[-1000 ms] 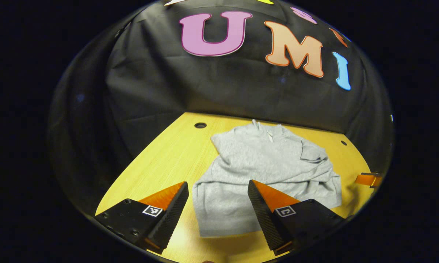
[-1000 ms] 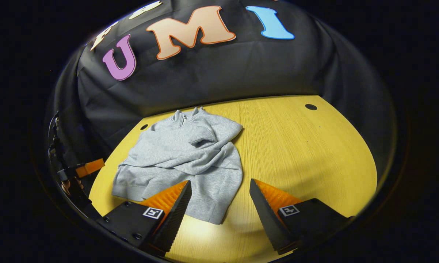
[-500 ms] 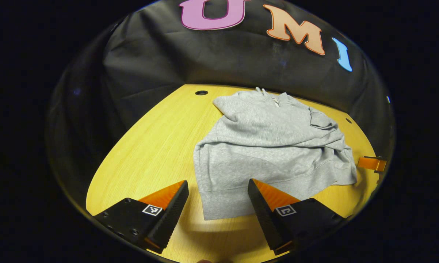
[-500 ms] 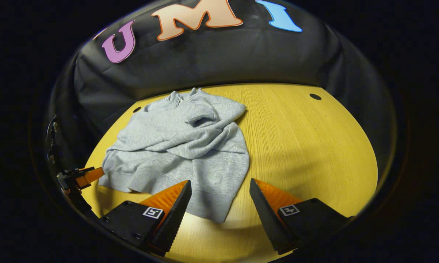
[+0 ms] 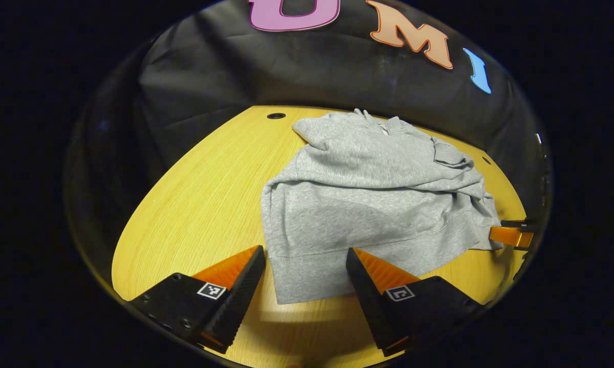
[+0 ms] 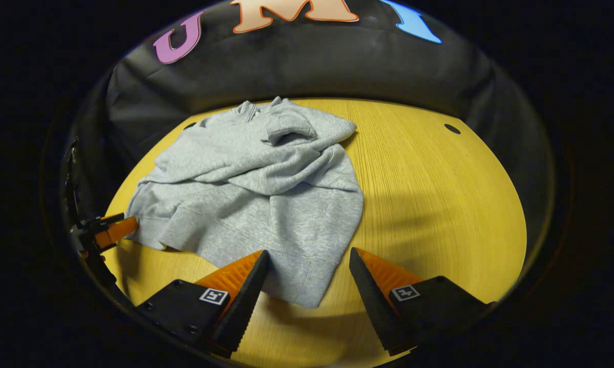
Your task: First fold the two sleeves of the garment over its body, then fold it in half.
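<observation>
A: Surface?
B: Wooden table (image 5: 194, 194); grey garment (image 5: 368, 204) lies mid-table, sleeves folded over, collar far, hem near.

A: Grippers?
B: Left gripper (image 5: 304, 286) and right gripper (image 6: 307, 286) both spread, empty, each straddling a near hem corner. Neither nearer.

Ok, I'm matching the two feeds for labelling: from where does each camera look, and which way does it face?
Left gripper view: rides on the left gripper, facing forward and down over the near-left hem corner of the grey sweatshirt on the wooden table; its own open fingers show at the bottom.
Right gripper view: rides on the right gripper, facing forward and down over the near-right hem corner; its own open fingers show at the bottom.
Shared: sweatshirt, table, and each view catches the other gripper at its edge.
</observation>
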Demonstrator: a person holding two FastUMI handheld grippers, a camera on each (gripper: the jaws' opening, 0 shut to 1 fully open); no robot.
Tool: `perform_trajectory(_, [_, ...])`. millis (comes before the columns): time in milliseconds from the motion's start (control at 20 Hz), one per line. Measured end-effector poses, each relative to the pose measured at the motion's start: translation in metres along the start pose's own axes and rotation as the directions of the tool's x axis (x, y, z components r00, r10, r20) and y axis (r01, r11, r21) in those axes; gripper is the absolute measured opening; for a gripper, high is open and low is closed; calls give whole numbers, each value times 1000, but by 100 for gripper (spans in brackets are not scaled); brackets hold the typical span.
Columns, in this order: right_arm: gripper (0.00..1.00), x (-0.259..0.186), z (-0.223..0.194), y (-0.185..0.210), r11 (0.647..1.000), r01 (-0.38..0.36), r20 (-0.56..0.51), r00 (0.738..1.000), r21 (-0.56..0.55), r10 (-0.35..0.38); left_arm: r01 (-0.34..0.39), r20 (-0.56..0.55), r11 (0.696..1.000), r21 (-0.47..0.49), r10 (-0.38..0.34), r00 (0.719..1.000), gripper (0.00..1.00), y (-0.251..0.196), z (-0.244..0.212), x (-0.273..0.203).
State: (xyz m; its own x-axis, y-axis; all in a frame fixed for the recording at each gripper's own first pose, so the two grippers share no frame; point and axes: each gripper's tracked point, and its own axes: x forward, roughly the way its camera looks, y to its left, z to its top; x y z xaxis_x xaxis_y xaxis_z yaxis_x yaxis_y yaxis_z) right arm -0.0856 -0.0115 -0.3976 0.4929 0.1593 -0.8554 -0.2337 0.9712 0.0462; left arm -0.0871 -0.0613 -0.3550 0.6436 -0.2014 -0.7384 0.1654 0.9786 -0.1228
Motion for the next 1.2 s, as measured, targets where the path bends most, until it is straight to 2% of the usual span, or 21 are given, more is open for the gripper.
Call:
perform_trajectory(100, [100,-2,1,2,1000,-1,2,1000,-28,1,3,4,1000,1,-3,1000,97,-1,0,0])
perform_trajectory(200, [91,0,-1,4,1000,4,-3,1000,-28,-4,-2,10,1000,1,2,1000,94,-1,1,0])
perform_trajectory(250, [91,1,-3,6,1000,4,-12,1000,-24,-5,0,7,1000,1,0,1000,94,-2,1,1])
perform_trajectory(300, [87,2,-1,6,1000,1,-8,1000,-26,-1,6,9,1000,6,-6,1000,93,-4,2,1])
perform_trajectory(350, [82,0,-2,9,1000,-9,-14,1000,-26,9,12,6,1000,13,-12,1000,83,-6,1,3])
perform_trajectory(400, [77,1,-2,10,999,-15,-15,1000,-30,14,24,4,999,21,-25,1000,84,-8,3,4])
perform_trajectory(450, [72,2,-2,14,999,-28,-22,999,-34,28,39,4,999,28,-39,999,76,-11,4,3])
perform_trajectory(500, [60,2,-2,17,999,-37,-25,999,-30,36,50,3,998,30,-50,999,70,-13,4,5])
perform_trajectory(550, [52,3,-1,23,998,-61,-34,998,-23,60,63,2,998,30,-63,998,58,-15,5,6])
perform_trajectory(600, [31,0,-2,22,998,-57,-47,997,-19,56,79,1,997,27,-79,997,54,-17,6,4])
perform_trajectory(650, [25,3,-3,24,998,-59,-60,997,-23,57,91,2,996,20,-91,996,41,-19,5,7])
perform_trajectory(700, [24,2,-1,25,997,-80,-69,995,-22,78,116,7,993,5,-116,993,37,-23,7,8])
perform_trajectory(750, [25,3,-2,26,997,-79,-84,993,-7,78,132,13,991,-25,-132,991,25,-26,8,8])
perform_trajectory(800, [14,4,-1,25,995,-95,-81,992,-8,94,149,18,988,-51,-148,989,14,-26,9,8])
perform_trajectory(850, [14,-1,0,25,995,-100,-94,991,8,100,167,16,984,-69,-166,986,7,-26,8,9])
perform_trajectory(900, [8,1,-1,25,994,-111,-97,989,15,112,186,13,978,-95,-186,983,6,-26,9,9])
perform_trajectory(950, [8,1,-2,23,994,-111,-108,988,21,113,205,4,971,-120,-206,979,0,-26,9,9])
perform_trajectory(1050, [8,-1,0,18,994,-108,-106,988,28,110,228,-14,963,-143,-232,973,0,-27,9,6])
perform_trajectory(1200, [7,-9,8,17,989,-123,-99,986,85,131,216,-57,971,-100,-222,973,0,-26,6,5])
